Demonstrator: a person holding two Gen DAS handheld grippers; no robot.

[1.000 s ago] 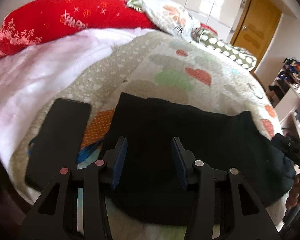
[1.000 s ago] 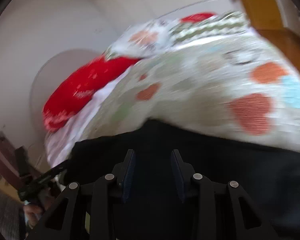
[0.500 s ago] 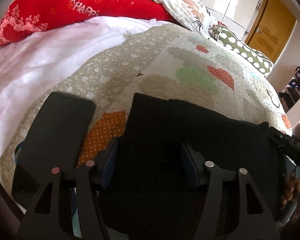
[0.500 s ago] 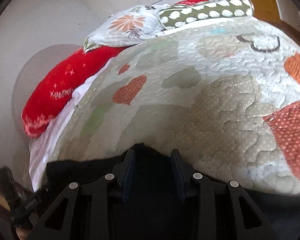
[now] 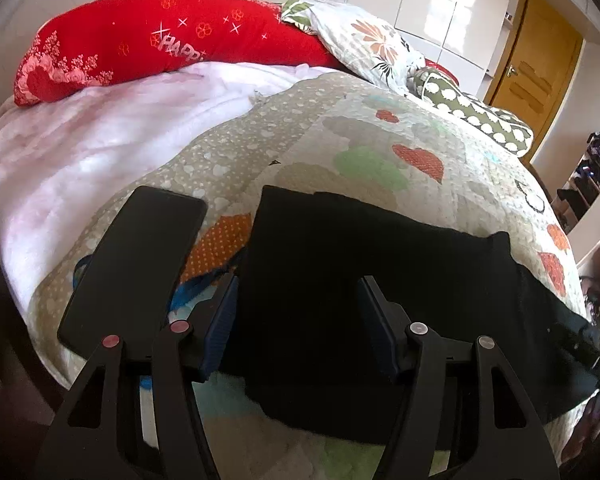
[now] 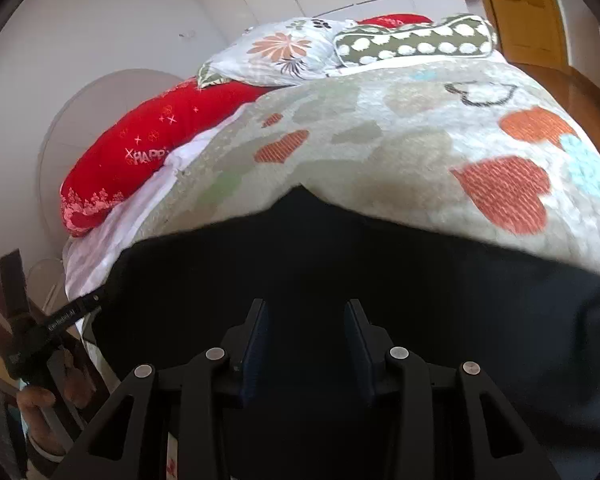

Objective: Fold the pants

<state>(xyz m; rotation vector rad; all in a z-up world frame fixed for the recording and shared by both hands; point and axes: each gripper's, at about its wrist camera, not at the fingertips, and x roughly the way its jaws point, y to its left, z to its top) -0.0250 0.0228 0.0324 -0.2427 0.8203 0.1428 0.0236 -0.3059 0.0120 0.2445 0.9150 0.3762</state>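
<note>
The black pants (image 5: 360, 248) lie folded in a wide band across the near part of the patterned quilt (image 5: 340, 140). My left gripper (image 5: 298, 284) hovers over their left part, open, with only flat cloth below it. In the right wrist view the pants (image 6: 380, 264) fill the lower half. My right gripper (image 6: 306, 306) is above them, its jaws a little apart and opening, and no fold of cloth is pinched between the pads. Each view shows the other gripper at the pants' end: the right gripper (image 5: 580, 348) and the left gripper (image 6: 64, 318), held by a hand (image 6: 36, 400).
A black phone (image 5: 136, 260) lies on the quilt just left of the pants. A red pillow (image 5: 160, 40), a floral pillow (image 5: 364, 40) and a green dotted bolster (image 5: 472, 116) line the bed's head. A wooden door (image 5: 536, 80) and cluttered shelves (image 5: 596, 184) stand to the right.
The left gripper's jaws have spread wider over the pants. The right gripper's view moved toward the pants' far edge and has come back over the cloth.
</note>
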